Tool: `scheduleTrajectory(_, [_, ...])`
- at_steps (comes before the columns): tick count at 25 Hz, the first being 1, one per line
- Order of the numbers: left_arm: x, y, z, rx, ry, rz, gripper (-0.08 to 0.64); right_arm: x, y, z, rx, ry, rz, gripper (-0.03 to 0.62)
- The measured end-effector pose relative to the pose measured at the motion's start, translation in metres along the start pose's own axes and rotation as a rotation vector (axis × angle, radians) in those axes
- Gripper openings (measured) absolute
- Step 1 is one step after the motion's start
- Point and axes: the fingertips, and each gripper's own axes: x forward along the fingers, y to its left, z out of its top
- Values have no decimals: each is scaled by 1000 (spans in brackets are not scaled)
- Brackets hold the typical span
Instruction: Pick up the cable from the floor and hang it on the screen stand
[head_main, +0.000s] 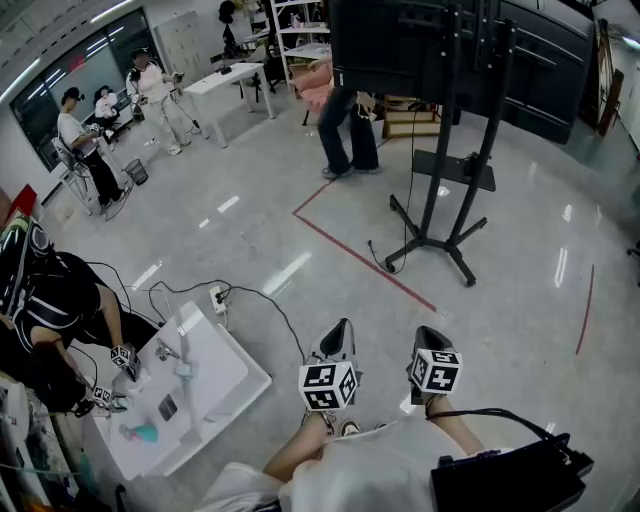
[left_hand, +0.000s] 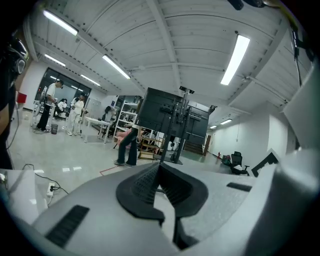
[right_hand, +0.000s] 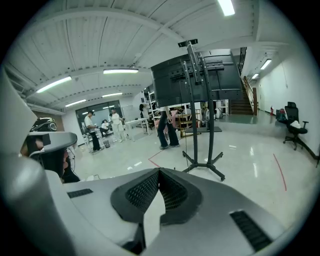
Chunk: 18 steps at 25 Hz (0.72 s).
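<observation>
From here the screen stand (head_main: 436, 170) fills my 1 o'clock, its wide legs spread on the glossy floor (head_main: 520, 300); my first worry is catching one of those legs as I go in, or tugging the thin cord that seems to drop from the screen to the base, which could rock the whole thing; a person (head_main: 345, 120) stands just beyond the stand at 12 o'clock and could step into my path; the low white table (head_main: 215, 375) sits at 9 o'clock with a power strip (head_main: 217, 297) beside it, and the strip's lead (head_main: 275, 310) snakes back toward my feet, so I could easily trip on it or grab it by mistake; the cable (head_main: 376, 257) I take to be the one wanted lies on the floor at 12 o'clock, near the stand's front leg and well apart from both tools; it is thin and dark, so a shallow pinch on that slick floor may let it slide out; the left gripper (head_main: 340, 330) and right gripper (head_main: 428, 335) both have their jaws pressed together on nothing, so reaching down without spreading them first would only shove the cable away.
</observation>
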Motion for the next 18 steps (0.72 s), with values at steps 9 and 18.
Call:
scheduleTrajectory(9, [23, 25, 4, 35, 12, -40, 2, 20, 17, 15, 17, -51, -26, 18])
scheduleTrajectory(18, [72, 37, 3, 42, 42, -68, 2, 57, 1, 35, 36, -55, -42, 18])
